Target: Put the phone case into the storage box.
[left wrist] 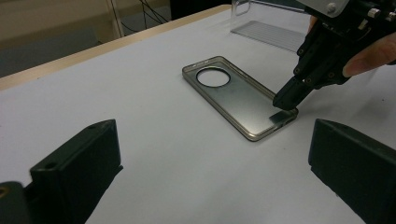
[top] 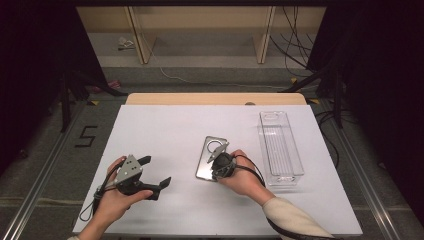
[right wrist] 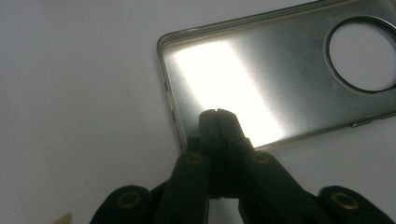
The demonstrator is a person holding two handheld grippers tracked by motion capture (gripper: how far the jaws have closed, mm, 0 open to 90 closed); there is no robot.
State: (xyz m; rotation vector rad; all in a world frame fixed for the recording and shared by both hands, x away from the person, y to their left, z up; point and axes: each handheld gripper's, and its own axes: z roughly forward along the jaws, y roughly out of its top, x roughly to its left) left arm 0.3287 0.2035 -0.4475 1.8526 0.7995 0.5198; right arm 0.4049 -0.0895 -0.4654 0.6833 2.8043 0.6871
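Note:
A translucent grey phone case (top: 204,167) with a round camera hole lies flat, hollow side up, on the white table top (top: 165,130). My right gripper (top: 216,172) is shut with nothing between its jaws. Its joined tips (right wrist: 217,114) rest on the inner face of the case (right wrist: 280,74) near one end, opposite the hole. From the left gripper view, the right gripper (left wrist: 286,99) touches the case (left wrist: 233,95) at its near corner. My left gripper (top: 156,171) stands open and empty to the left of the case, its jaws (left wrist: 215,135) aimed toward it.
A clear, long plastic tray (top: 280,145) stands to the right of the case, also seen at the back as tray (left wrist: 271,30). The table's wooden far edge (top: 215,98) lies beyond. Cables trail from both grippers toward the person.

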